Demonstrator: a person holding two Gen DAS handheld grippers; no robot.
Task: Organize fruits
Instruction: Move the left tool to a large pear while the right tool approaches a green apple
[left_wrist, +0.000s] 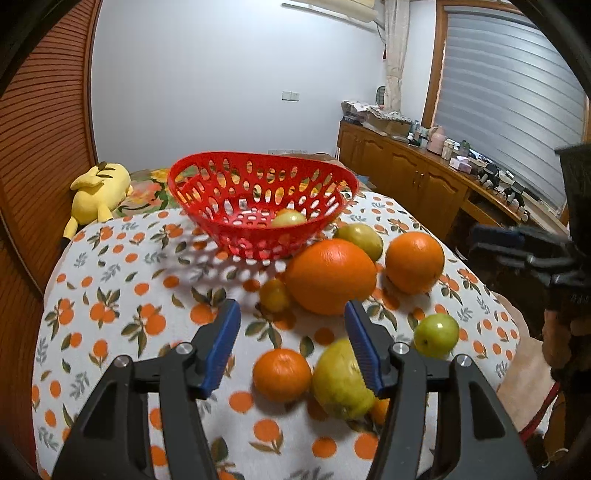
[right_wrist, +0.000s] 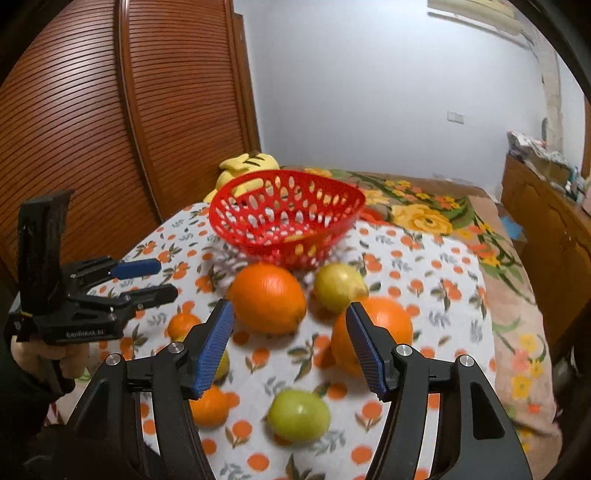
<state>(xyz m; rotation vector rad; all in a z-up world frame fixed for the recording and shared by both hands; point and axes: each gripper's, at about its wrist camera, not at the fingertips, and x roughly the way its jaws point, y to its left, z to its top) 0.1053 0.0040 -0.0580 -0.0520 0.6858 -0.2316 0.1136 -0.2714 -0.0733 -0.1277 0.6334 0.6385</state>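
Left wrist view, left to right: yellow plush toy (left_wrist: 98, 194) at mid-left, by the wooden shutter. Red basket (left_wrist: 258, 199) upper centre on the orange-print tablecloth (left_wrist: 122, 295), one yellow-green fruit (left_wrist: 289, 218) inside it. Left gripper (left_wrist: 292, 345) low centre, blue pads spread wide, nothing between them. Small orange (left_wrist: 281, 374) and a yellow-green fruit (left_wrist: 341, 380) sit side by side just past the pads, seemingly touching. Big orange (left_wrist: 330, 277) centre, in front of the basket; a second orange (left_wrist: 414, 262) right of it; green apple (left_wrist: 436, 335) lower right.

Right wrist view: right gripper (right_wrist: 290, 345) low centre, jaws apart and empty; the green apple (right_wrist: 298, 415) lies on the cloth below the gap between the pads. Basket (right_wrist: 286, 221) upper centre
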